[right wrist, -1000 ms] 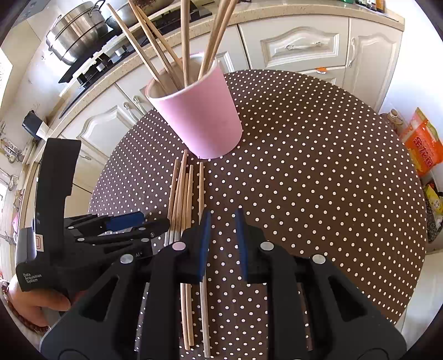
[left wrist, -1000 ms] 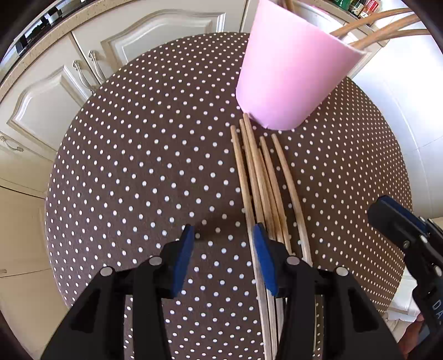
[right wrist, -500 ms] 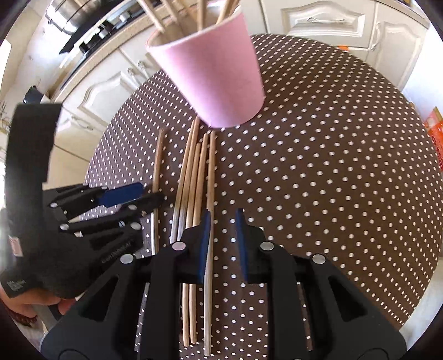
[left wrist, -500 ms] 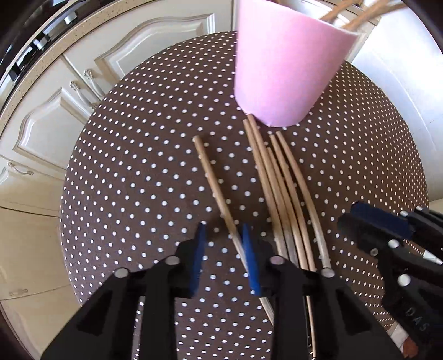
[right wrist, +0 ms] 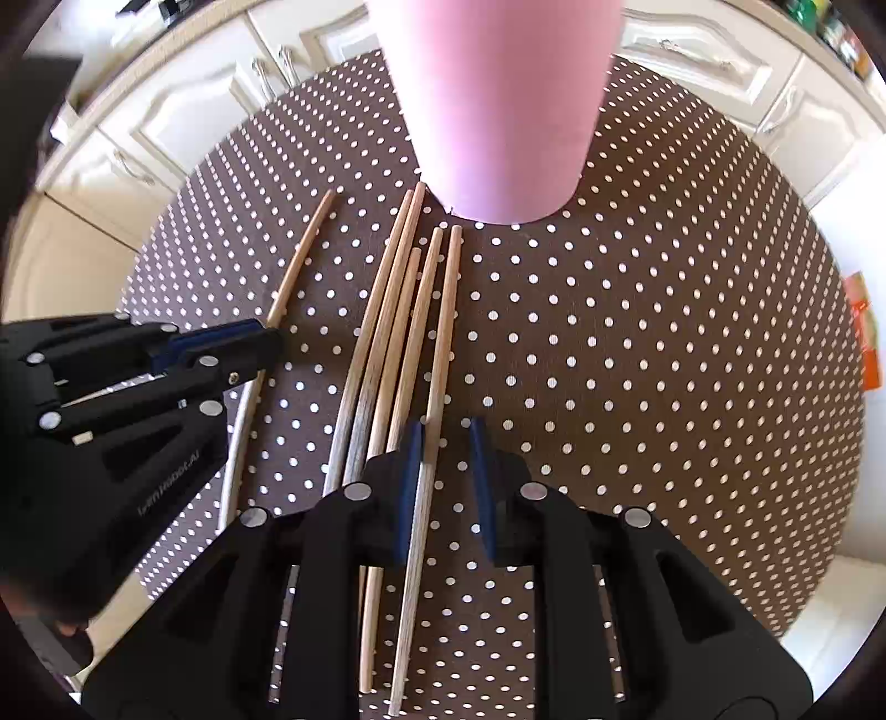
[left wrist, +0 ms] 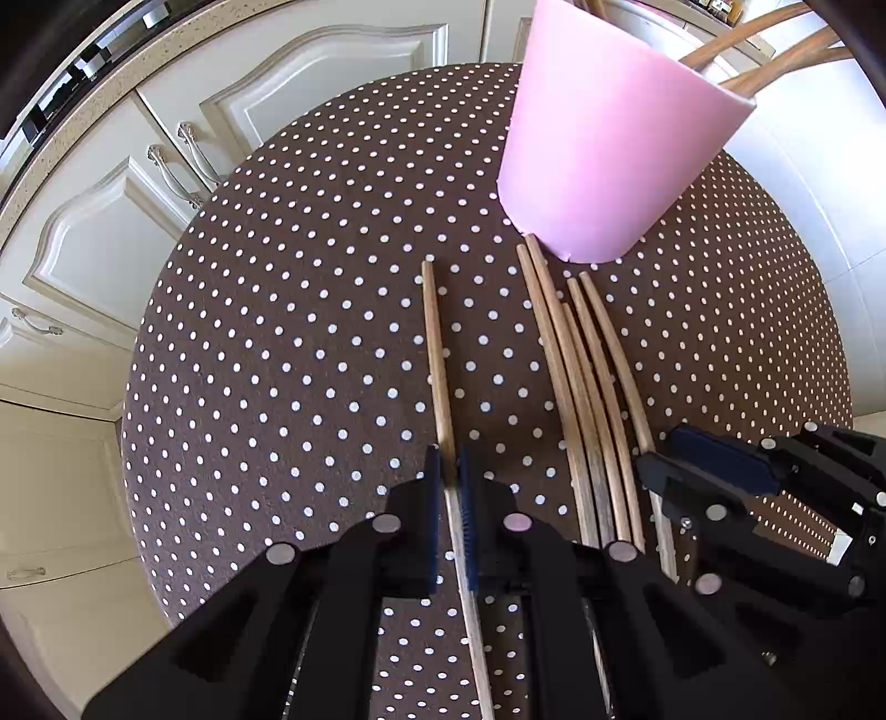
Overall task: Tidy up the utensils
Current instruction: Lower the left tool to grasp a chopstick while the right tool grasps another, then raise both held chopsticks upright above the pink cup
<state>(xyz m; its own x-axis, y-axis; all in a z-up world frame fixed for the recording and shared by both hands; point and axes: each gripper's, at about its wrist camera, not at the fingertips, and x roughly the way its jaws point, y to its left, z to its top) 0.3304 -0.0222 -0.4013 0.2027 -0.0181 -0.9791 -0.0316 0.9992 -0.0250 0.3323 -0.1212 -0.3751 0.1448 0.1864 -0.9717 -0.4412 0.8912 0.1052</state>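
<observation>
A pink cup [left wrist: 609, 155] [right wrist: 498, 111] stands at the far side of the round dotted table [left wrist: 277, 360], with several wooden chopsticks [left wrist: 775, 50] sticking out of it. One chopstick [left wrist: 437, 360] lies apart from the rest, and my left gripper [left wrist: 448, 459] is shut on its near part. Several more chopsticks [left wrist: 587, 387] [right wrist: 398, 310] lie side by side in front of the cup. My right gripper [right wrist: 446, 437] hangs low over them with its jaws slightly apart. The rightmost chopstick [right wrist: 440, 343] runs between them beside the left pad, and the right pad stands clear of it.
White kitchen cabinets [left wrist: 111, 232] with metal handles curve round the far and left sides of the table. Each gripper shows in the other's view: the right one [left wrist: 659, 459] and the left one [right wrist: 271, 343]. The cloth right of the bundle [right wrist: 637, 360] is bare.
My left jaws have closed on the leftmost chopstick, which now lies apart to the left of the bundle. My right gripper has come lower and closer to the cup, over the bundle's right edge.
</observation>
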